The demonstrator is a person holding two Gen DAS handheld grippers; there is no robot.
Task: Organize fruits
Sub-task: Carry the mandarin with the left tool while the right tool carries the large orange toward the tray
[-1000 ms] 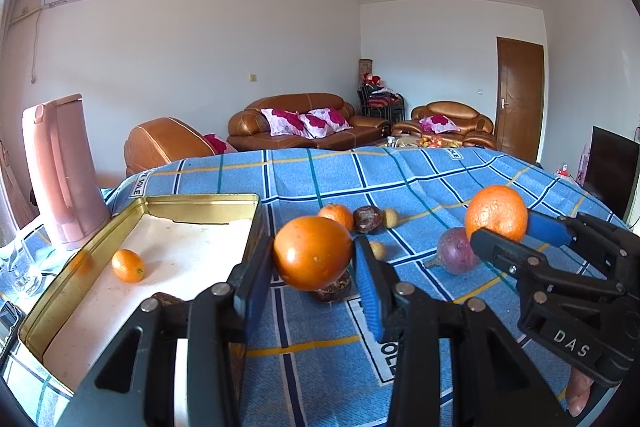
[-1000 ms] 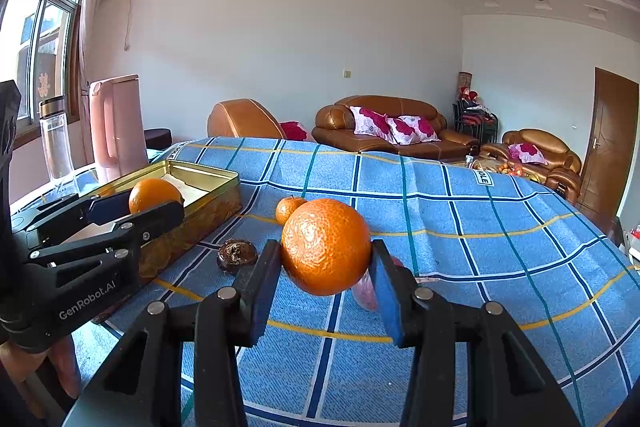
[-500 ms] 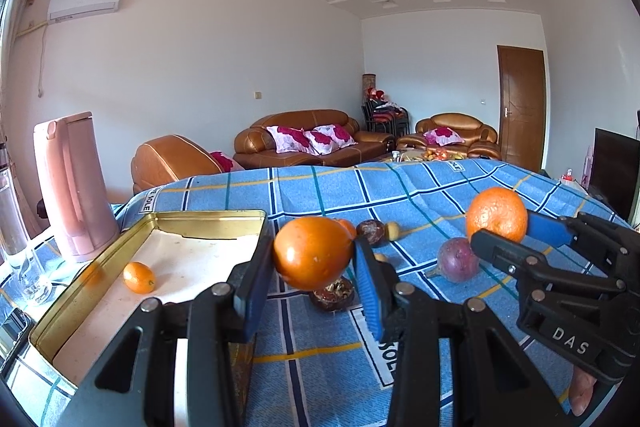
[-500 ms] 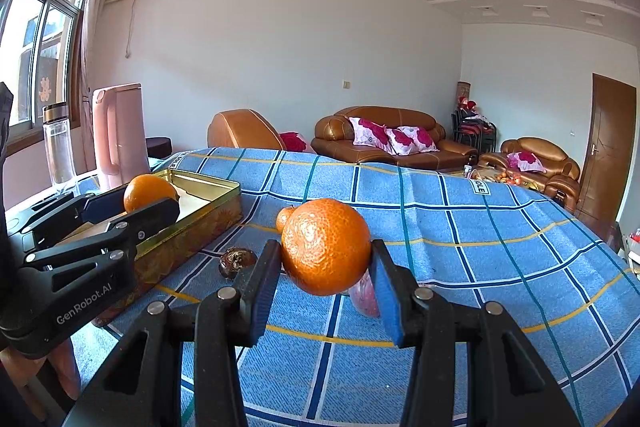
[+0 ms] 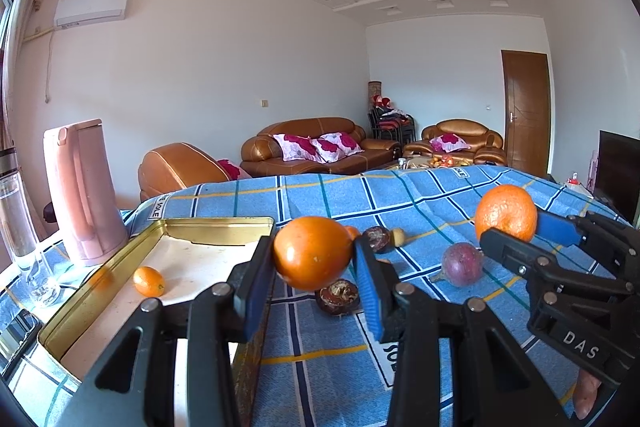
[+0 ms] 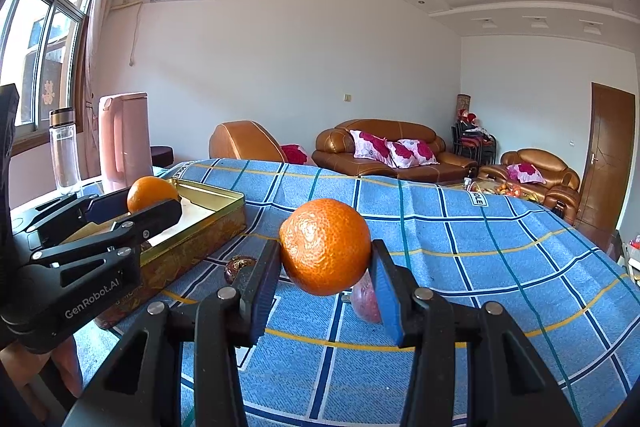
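Over the blue checked tablecloth (image 5: 320, 379), each hand-held gripper clamps an orange.

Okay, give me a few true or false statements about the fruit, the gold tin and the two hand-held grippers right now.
1. Each hand-held gripper, left and right, grips an orange fruit. True.
2. The gold tin holds three fruits. False: only one small orange fruit lies in it.
3. A purple fruit lies on the blue checked cloth. True.
4. The pink kettle lies on its side. False: it stands upright beside the tin.
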